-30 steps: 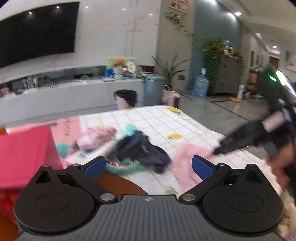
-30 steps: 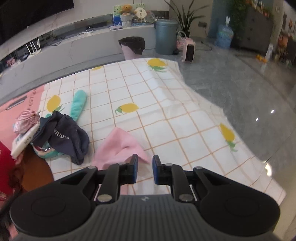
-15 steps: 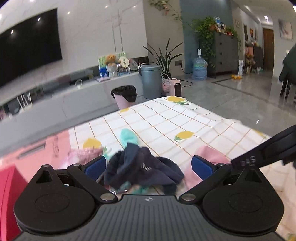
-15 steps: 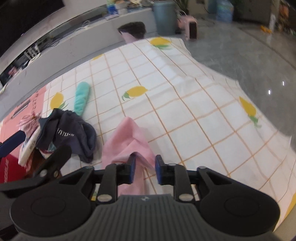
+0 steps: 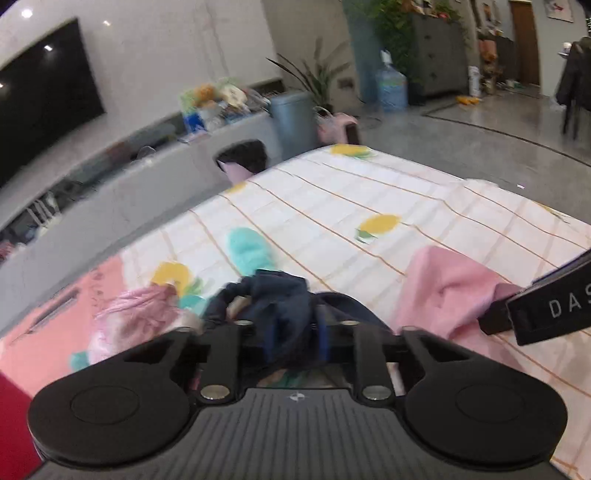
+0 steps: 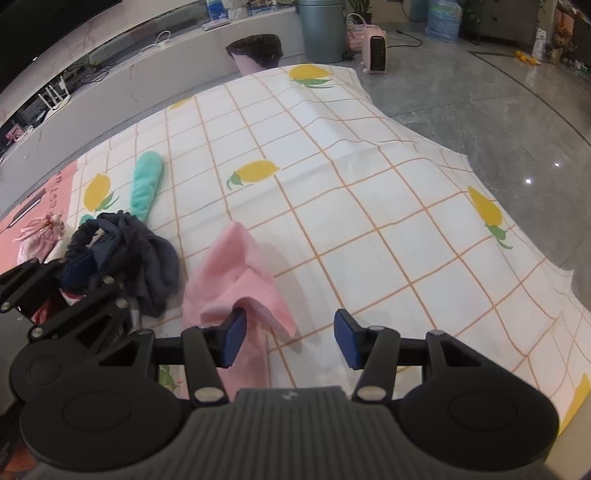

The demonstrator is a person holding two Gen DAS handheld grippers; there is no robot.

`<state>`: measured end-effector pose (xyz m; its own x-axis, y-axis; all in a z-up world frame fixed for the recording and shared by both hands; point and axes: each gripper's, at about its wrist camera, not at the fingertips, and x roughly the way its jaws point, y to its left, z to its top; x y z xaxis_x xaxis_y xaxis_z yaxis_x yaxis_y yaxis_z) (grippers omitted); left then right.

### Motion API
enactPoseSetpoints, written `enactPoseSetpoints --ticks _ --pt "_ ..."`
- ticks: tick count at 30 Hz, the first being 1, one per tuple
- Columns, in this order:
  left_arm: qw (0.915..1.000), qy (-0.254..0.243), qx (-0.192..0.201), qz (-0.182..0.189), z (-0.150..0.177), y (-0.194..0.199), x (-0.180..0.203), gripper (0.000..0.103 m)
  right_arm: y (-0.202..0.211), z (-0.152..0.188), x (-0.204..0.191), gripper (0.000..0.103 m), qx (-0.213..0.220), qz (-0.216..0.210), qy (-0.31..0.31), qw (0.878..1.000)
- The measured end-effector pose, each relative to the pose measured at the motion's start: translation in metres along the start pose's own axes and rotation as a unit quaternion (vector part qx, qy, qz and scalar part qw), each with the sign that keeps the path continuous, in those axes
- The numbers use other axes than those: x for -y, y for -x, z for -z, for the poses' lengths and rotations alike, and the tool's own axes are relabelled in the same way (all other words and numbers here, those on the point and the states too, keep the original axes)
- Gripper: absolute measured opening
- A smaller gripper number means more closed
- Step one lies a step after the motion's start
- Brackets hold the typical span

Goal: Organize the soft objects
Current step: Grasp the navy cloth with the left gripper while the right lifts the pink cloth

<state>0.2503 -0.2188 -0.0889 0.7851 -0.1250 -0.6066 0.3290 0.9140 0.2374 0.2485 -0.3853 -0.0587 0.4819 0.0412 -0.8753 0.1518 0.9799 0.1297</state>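
A navy garment (image 5: 280, 306) lies bunched on the lemon-print cloth (image 5: 332, 206). My left gripper (image 5: 295, 341) is shut on a fold of it; it also shows in the right wrist view (image 6: 125, 254), with the left gripper (image 6: 79, 269) at its near edge. A pink cloth (image 6: 236, 273) lies crumpled beside it, also in the left wrist view (image 5: 447, 284). My right gripper (image 6: 290, 341) is open, its left pad at the pink cloth's near edge. A teal sock (image 6: 147, 184) and a pink frilly item (image 6: 37, 232) lie to the left.
The lemon-print cloth (image 6: 351, 184) covers the table and drops off at the right and far edges. A red box (image 5: 13, 410) sits at the near left. A pink bin (image 6: 255, 55), a grey bin (image 6: 319, 29) and a small heater (image 6: 376, 48) stand on the floor beyond.
My left gripper has moved down onto the navy garment and shut on it. My right gripper has opened beside the pink cloth.
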Motion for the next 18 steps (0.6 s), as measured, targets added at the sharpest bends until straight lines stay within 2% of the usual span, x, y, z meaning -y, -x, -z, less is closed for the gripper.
enactPoseSetpoints --ticks 3,5,7,13,18 --pt "0.9993 0.035 0.008 0.014 0.000 0.012 -0.011 0.006 0.000 0.000 -0.001 0.054 0.001 -0.009 -0.002 1.000" --pt "0.9980 0.055 0.018 0.025 -0.001 0.027 -0.019 0.006 -0.002 0.000 0.000 0.061 -0.002 -0.007 0.001 1.000" --pt "0.9974 0.060 0.032 0.025 -0.002 0.047 -0.025 0.005 -0.003 0.001 0.000 0.071 -0.006 -0.009 0.000 1.000" --pt "0.9945 0.079 0.064 0.023 0.005 0.115 -0.046 0.005 -0.010 -0.001 0.006 0.085 -0.023 -0.046 -0.046 0.998" --pt "0.9940 0.080 0.064 0.037 0.020 0.151 -0.057 0.005 -0.015 -0.001 -0.001 0.095 -0.025 -0.071 -0.061 0.995"
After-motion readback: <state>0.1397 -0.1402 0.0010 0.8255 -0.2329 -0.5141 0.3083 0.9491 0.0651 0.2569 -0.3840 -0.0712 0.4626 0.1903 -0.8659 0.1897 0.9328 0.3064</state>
